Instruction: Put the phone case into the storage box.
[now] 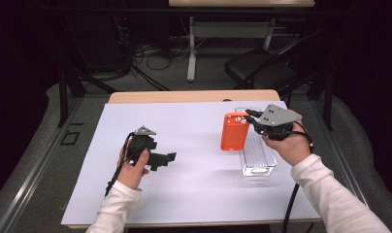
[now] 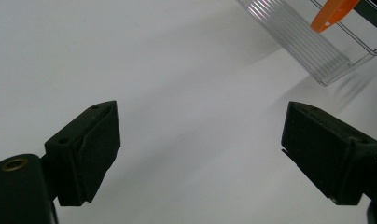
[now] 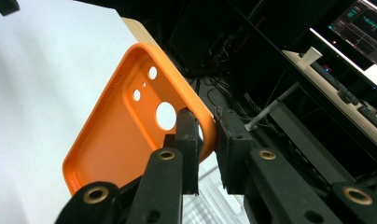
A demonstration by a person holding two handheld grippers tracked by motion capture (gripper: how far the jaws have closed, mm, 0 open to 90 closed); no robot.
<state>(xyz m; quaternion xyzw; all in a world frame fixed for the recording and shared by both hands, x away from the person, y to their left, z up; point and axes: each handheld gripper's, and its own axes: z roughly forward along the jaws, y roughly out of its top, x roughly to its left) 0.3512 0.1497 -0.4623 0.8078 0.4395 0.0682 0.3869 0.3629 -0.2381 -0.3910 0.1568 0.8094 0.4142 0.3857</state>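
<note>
A white sheet covers the tabletop (image 1: 194,184). At its right lies a clear ribbed plastic tray (image 1: 258,158). Above the tray's far end the right claw (image 1: 250,119) is clamped on the edge of an orange phone case (image 1: 234,132), lifted clear. The left claw (image 1: 167,158) hovers wide open, holding nothing, well apart.

Setting: a lab or recording workspace, dim beyond the lit table. White-covered wooden table (image 1: 194,160); grey carpeted floor (image 1: 150,80); loose cables (image 1: 153,58) at 11 o'clock; second desk's white legs (image 1: 191,53) at 12 o'clock; black folding chair (image 1: 254,65) at 1 o'clock; lit computer monitor (image 3: 364,23) on a side bench.
</note>
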